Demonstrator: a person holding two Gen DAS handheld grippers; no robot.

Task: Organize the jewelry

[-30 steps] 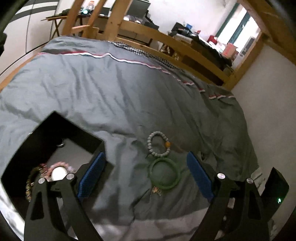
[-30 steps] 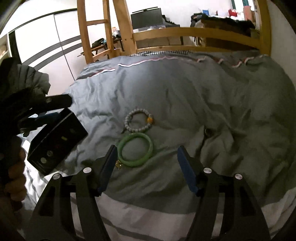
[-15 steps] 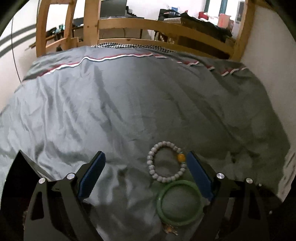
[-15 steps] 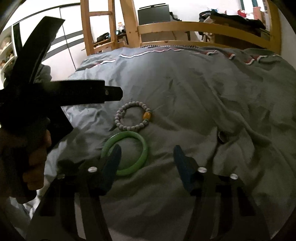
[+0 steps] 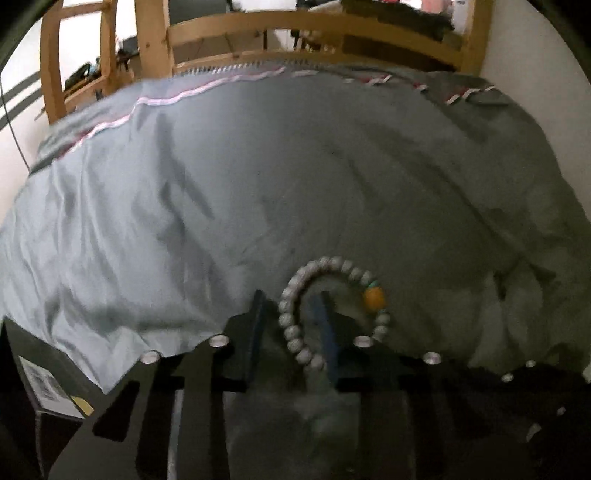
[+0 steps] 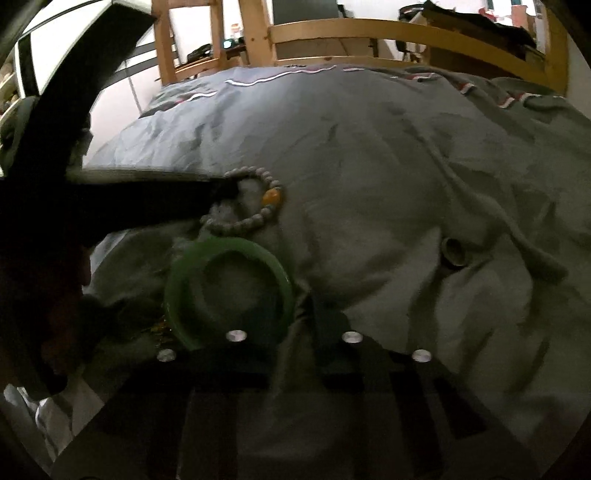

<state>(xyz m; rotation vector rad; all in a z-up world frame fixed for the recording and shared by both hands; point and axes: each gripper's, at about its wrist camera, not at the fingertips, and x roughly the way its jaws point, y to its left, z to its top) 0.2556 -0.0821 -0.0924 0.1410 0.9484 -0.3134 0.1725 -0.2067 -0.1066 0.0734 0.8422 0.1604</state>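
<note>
So both grippers are down low on the rumpled grey duvet [image 5: 229, 192] at the same time. The left gripper [image 5: 291, 325] has its two blue-padded fingers [image 5: 327, 332] pulled in narrow, one on each side of the left arc of the grey beaded bracelet with one amber bead [image 5: 295, 332]. The beads run right through the gap between the pads; it's blurry, so whether they're truly pinched or just straddled I can't tell. The rest of the bracelet loop lies on the duvet, with the amber bead on its right side.

From the right wrist view, the right gripper [image 6: 295, 325] is also mostly closed, its fingers either side of the right edge of the smooth green jade-style bangle [image 6: 184, 280], and the band seems to sit between the pads. It's dark down there, so I can't tell for sure about actual contact. The bangle lies flat on the duvet just below the beaded bracelet, nearly touching it. A small gold-coloured bit of jewelry [image 6: 160, 328] peeks out by the bangle's lower left. A small ring-like piece [image 6: 455, 254] sits off to the right in a fold, well apart.

Bottom left in the left view there's a corner of the black jewelry box [image 5: 40, 376] with a white label. A wooden bed frame [image 5: 258, 29] runs along the far end.
</note>
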